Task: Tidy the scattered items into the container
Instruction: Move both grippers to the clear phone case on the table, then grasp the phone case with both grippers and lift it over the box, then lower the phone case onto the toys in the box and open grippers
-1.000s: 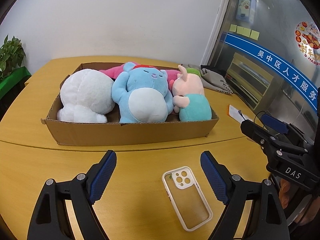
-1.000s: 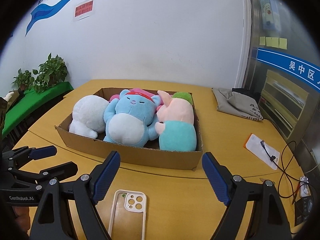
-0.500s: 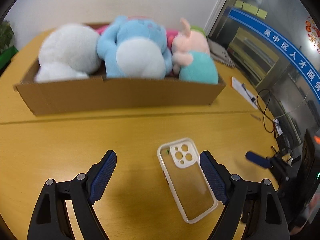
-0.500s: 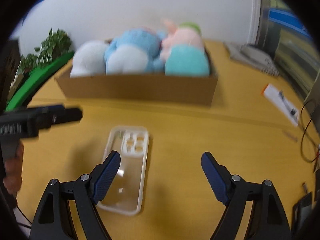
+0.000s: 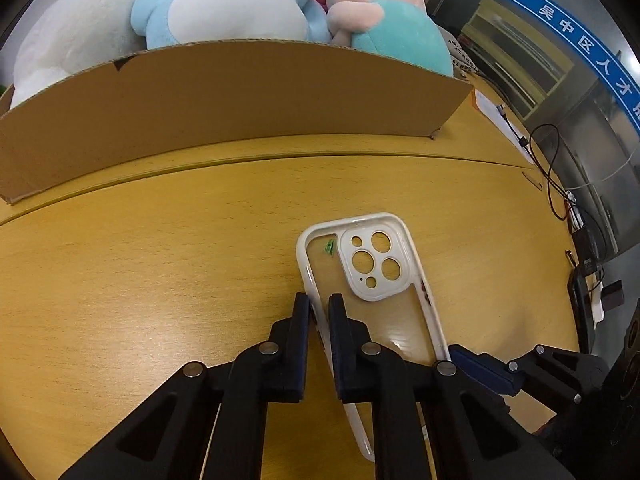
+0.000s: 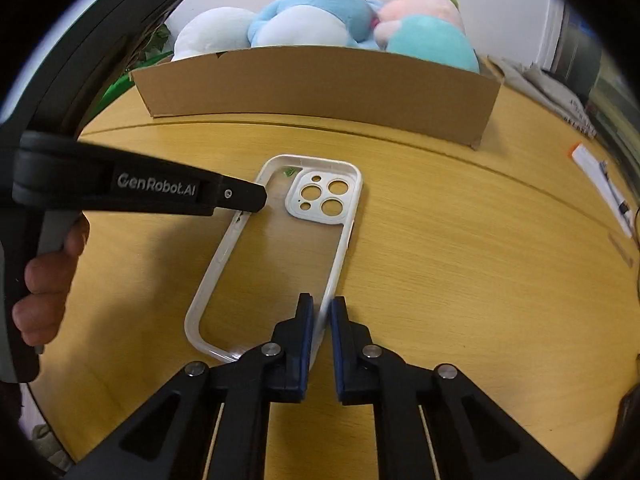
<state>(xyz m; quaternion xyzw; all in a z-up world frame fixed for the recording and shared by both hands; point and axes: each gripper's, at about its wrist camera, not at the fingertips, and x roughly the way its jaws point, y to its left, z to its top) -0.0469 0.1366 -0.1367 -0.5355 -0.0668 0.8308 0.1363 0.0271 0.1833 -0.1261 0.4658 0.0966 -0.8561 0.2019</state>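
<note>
A clear phone case (image 5: 376,280) with a white rim lies flat on the wooden table, in front of the cardboard box (image 5: 240,96). My left gripper (image 5: 319,306) is shut on the case's left rim. My right gripper (image 6: 322,307) is shut on the case's right rim (image 6: 340,248). The left gripper's finger also shows in the right wrist view (image 6: 240,198), touching the left rim. The box (image 6: 320,80) holds a white plush (image 5: 68,36), a blue plush (image 5: 224,4) and a pink and teal plush (image 5: 392,20).
A grey cloth bag (image 6: 548,88) and a paper card (image 6: 600,184) lie to the right of the box. Black cables (image 5: 560,168) and a dark device (image 5: 584,300) sit at the table's right edge. A green plant (image 6: 152,44) stands at the left.
Both grippers have dropped down to the table and closed, each on one long rim of the phone case. The box now looms closer and higher in both views.
</note>
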